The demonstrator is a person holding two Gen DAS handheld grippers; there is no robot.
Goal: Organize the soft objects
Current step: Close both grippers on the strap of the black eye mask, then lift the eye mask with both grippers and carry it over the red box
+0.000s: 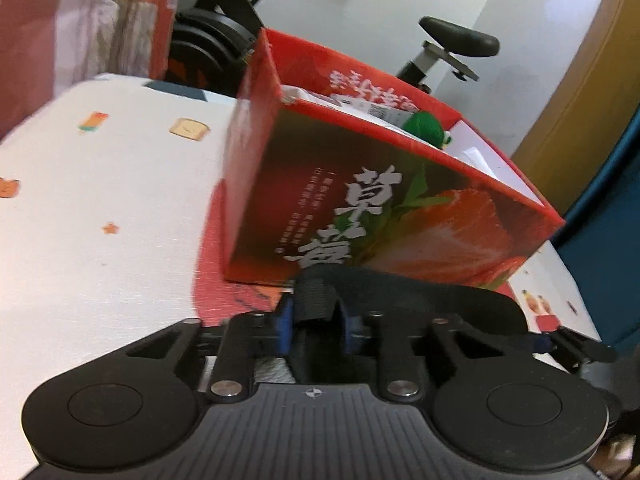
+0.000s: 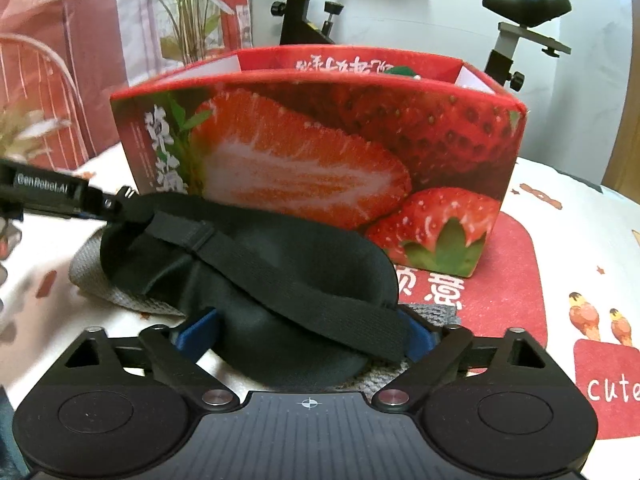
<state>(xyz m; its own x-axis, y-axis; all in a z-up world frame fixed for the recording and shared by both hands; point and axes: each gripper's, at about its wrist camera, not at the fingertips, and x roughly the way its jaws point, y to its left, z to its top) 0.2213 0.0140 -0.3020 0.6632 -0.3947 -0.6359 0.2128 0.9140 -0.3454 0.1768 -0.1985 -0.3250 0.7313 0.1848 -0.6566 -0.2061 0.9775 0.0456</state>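
Black sleep mask held at both ends in front of the strawberry box

The left gripper has its blue-padded fingers pressed together on one end of the sleep mask and its elastic strap; the right gripper has its fingers set wider, clamped across the mask's other padded end. The mask lies between them – just in front of the open red strawberry box and over a grey knitted cloth on the patterned tablecloth. Inside the box a green soft object shows above the rim beside some white items. An exercise bike stands behind the table – its black saddle above the box's far edge.
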